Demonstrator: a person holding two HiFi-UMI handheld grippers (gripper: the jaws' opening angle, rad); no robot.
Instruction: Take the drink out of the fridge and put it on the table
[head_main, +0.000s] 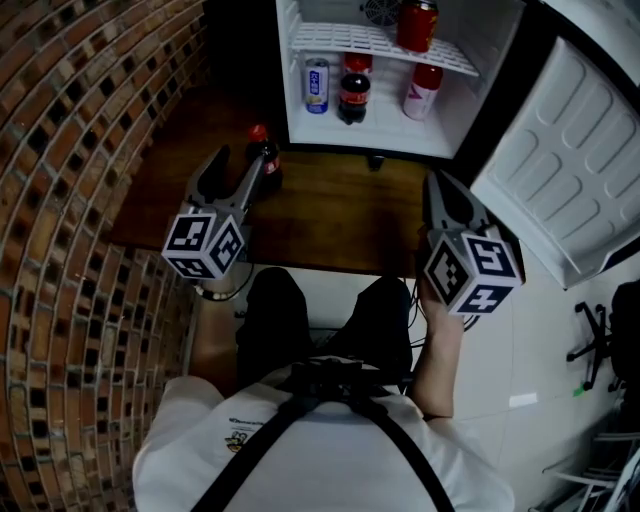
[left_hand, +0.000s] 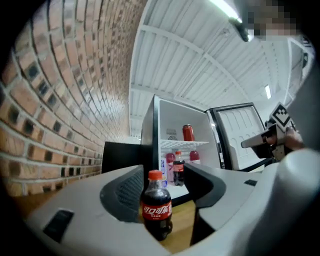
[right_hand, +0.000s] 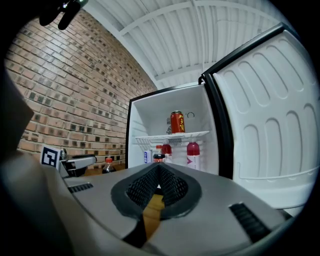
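Left gripper (left_hand: 167, 175) has its jaws spread pretty wide, with a small cola bottle (left_hand: 157, 206) standing upright between them on the wooden table (head_main: 330, 215). The bottle sits close to the left jaw, and there's a clear gap on the right side, so it's not squeezed. It's near the table's back edge, just in front of the fridge (head_main: 385, 125), a bit to the left.

Right gripper (right_hand: 159, 167) has its jaw tips pressed together with nothing in them. It hangs over the right side of the table, pointed at the fridge, whose door (head_main: 570, 170) is swung wide open. A second cola bottle (head_main: 353, 97) and a few other drinks are inside.
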